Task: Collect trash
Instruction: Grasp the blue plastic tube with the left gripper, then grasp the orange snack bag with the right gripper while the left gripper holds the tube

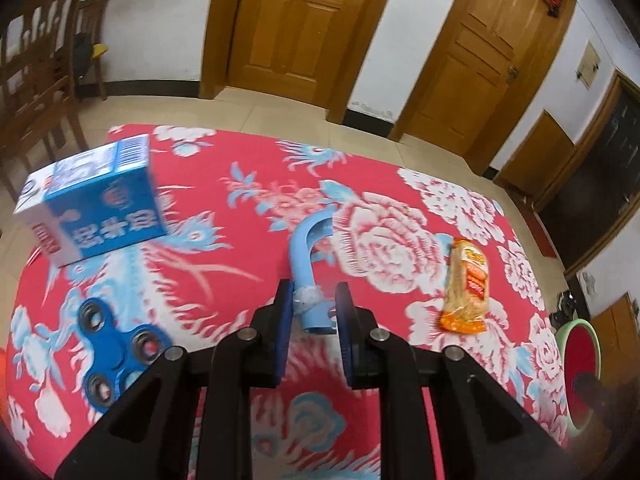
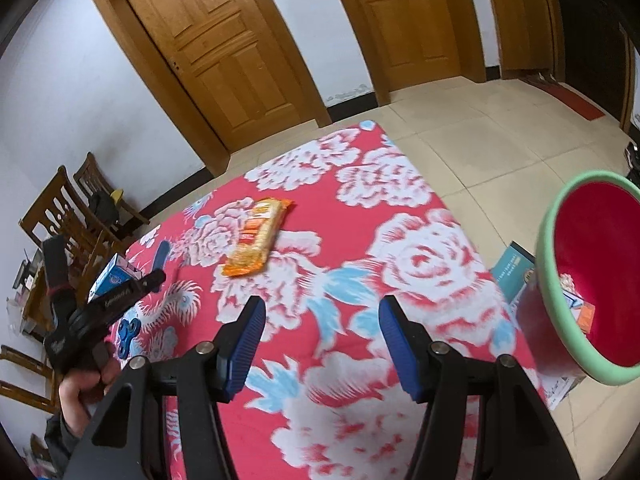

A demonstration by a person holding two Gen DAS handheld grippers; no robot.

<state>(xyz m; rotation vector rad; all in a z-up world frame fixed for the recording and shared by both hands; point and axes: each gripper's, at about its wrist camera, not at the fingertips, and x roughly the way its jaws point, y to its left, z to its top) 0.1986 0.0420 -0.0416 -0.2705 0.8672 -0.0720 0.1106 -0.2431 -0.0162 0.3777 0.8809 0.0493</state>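
Observation:
In the left wrist view my left gripper [image 1: 314,300] has its jaws around the near end of a curved light-blue tube [image 1: 307,256] lying on the red floral cloth; the left pad touches it, a small gap shows at the right pad. An orange snack wrapper [image 1: 466,286] lies to its right, also in the right wrist view [image 2: 256,238]. A blue milk carton [image 1: 94,204] lies at the far left. My right gripper [image 2: 322,316] is open and empty above the cloth. A red bin with a green rim [image 2: 552,292] stands right of the table.
A blue fidget spinner [image 1: 116,354] lies near left. The table with the floral cloth [image 2: 360,200] ends at a tiled floor. Wooden chairs [image 1: 36,72] stand at the left, wooden doors [image 1: 296,28] behind. A teal box [image 2: 514,276] lies by the bin.

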